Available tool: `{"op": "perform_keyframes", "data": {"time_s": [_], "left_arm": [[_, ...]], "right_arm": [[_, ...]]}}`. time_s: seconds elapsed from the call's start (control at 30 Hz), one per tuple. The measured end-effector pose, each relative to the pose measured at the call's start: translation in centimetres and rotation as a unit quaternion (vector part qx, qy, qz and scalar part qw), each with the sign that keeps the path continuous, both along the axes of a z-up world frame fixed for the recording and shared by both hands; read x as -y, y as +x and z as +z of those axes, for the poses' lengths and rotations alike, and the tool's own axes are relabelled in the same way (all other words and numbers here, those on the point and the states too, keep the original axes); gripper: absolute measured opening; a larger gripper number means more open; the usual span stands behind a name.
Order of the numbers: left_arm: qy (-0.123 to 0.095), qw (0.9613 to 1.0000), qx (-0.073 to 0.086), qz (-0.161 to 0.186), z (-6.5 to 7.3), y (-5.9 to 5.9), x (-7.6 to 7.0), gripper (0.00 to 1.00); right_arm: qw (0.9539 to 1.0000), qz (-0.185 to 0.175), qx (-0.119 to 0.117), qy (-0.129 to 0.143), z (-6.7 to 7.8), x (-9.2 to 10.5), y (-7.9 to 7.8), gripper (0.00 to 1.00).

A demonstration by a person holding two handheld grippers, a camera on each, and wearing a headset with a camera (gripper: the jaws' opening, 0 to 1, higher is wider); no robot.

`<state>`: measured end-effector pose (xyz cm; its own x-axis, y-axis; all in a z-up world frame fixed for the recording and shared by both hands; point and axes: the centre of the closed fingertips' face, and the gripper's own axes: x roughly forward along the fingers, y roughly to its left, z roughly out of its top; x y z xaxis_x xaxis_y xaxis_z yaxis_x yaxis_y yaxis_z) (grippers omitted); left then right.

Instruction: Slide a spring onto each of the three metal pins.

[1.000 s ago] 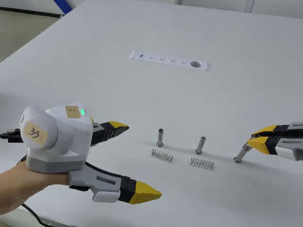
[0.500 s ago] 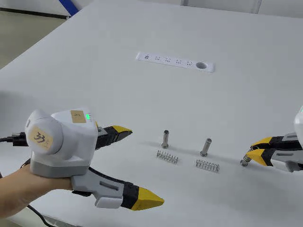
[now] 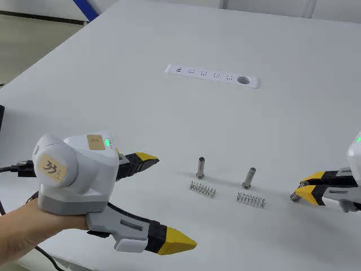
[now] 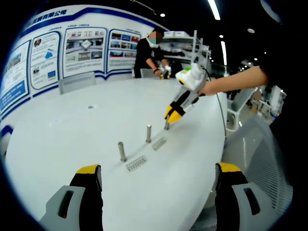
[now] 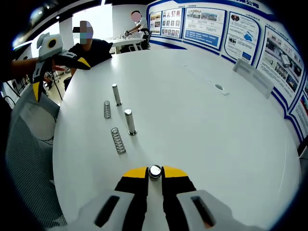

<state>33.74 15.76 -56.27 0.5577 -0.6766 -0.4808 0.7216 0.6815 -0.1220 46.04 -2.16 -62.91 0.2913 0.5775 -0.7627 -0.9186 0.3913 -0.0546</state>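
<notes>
The right gripper (image 3: 305,188), clenched on the third pin (image 5: 154,171), had sunk nearly to the worktop (image 3: 169,124). The left gripper (image 3: 167,203) hung released. Two springs (image 3: 202,189) still lay loose.

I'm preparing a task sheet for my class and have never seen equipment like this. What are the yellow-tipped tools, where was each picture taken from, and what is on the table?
There is no robot here. A person holds a hand tool, called a gripper, in each hand, and each gripper has two yellow-tipped fingers.

The rectangular picture comes from a camera on the person's head, looking down at the white table. The two round pictures come from cameras riding on the grippers, looking out along their fingers.

The left gripper is open and holds nothing. The right gripper is shut on the third pin, at the right end of the row.

Two more pins stand upright, with two loose springs lying just in front of them. A power strip lies further back.
</notes>
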Motion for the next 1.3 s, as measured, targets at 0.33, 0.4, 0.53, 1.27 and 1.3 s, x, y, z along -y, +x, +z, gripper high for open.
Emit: {"op": "perform_keyframes", "data": {"time_s": [0.33, 0.4, 0.53, 1.27, 1.3], "left_arm": [[-0.001, 1.0, -0.003, 0.008, -0.1, -0.2, -0.4, 1.0], [-0.009, 0.9999, -0.006, 0.01, -0.1, -0.3, -0.3, 1.0], [-0.005, 0.9999, -0.007, 0.008, -0.2, -0.6, -0.2, 1.0], [-0.012, 0.9998, -0.003, 0.013, 0.2, -0.7, -0.3, 1.0], [-0.013, 0.9998, -0.003, 0.013, 0.2, -0.7, -0.3, 1.0]], "right_arm": [[1.0, -0.002, 0.004, 0.002, 0.2, -0.3, 0.1, 0.11], [0.9999, 0.007, 0.01, -0.001, 0.2, -0.3, 0.1, 0.12], [0.9998, 0.008, 0.015, -0.006, 0.2, -0.2, 0.1, 0.12], [0.9938, 0.034, 0.036, 0.1, 5.9, -4.3, -2.4, 0.18], [0.9941, 0.042, 0.031, 0.095, 5.4, -4.7, -2.9, 0.18]]}}
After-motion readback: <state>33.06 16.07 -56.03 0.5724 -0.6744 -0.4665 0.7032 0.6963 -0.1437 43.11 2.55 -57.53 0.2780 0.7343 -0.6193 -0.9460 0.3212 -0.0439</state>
